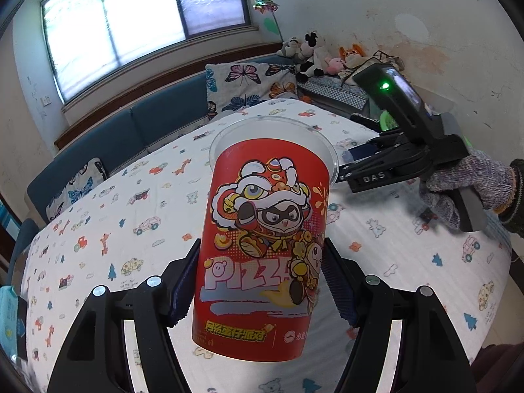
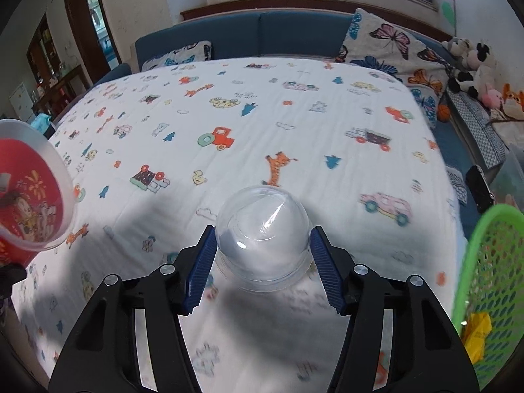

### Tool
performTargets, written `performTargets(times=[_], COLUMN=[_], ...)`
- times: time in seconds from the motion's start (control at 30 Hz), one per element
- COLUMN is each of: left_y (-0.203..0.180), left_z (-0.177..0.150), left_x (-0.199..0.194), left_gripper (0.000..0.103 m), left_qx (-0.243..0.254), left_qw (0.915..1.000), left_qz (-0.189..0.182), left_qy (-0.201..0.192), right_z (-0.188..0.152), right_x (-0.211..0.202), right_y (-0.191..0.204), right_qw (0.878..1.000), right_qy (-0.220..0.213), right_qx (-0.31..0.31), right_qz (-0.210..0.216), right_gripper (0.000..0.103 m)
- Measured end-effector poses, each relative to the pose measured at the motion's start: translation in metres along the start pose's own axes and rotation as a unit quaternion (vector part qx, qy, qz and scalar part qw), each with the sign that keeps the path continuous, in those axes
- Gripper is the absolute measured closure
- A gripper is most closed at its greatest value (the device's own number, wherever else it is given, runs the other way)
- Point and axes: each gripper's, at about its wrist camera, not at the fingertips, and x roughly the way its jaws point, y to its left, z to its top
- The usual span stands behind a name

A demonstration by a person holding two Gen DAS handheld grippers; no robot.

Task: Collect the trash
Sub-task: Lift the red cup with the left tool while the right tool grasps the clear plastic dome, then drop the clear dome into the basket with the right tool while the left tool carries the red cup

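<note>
My left gripper [image 1: 258, 281] is shut on a red pizza-print paper cup [image 1: 265, 245] with a clear rim, held upright above the bed. The cup also shows at the left edge of the right wrist view [image 2: 29, 190]. My right gripper [image 2: 262, 258] is shut on a clear plastic dome lid [image 2: 262, 242], held above the bedspread. In the left wrist view the right gripper's fingers reach behind the cup's rim from the right, and the lid is hidden there. A green mesh basket [image 2: 491, 278] holding a yellow wrapper [image 2: 478, 330] stands at the right edge.
The bed carries a white cartoon-print quilt [image 2: 262, 114]. A blue sofa with butterfly cushions [image 2: 393, 46] runs along its far side. Plush toys [image 2: 471, 65] sit at the far right. A blue packet [image 1: 9, 321] lies at the bed's left edge.
</note>
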Motion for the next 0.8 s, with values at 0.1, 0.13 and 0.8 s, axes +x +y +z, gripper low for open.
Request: performTargets(times=[0.1,0.13,0.8], left_y=[-0.008,-0.012,-0.119], left_z=[0.004,0.006,0.067], left_x=[0.0,0.0,0.033], left_gripper=[0.036,0.036,0.036], left_qx=[0.004,0.005,0.061], left_qw=[1.0,0.9999,0.9931], left_qz=[-0.007,-0.01,-0.094], left_qy=[-0.006,-0.008,-0.032], right_z=[-0.008,-0.011,-0.098], right_x=[-0.018,-0.024,-0.123], right_y=[-0.011,-0.015,-0.174], right_qw=[1.0,1.0,0.981], right_qy=[-0.009,-0.012,-0.015], right_qx=[0.013,0.018,0.132], right_qz=[-0.004,-0.005,-0.141], right_gripper=[0.044,0.044,0.044])
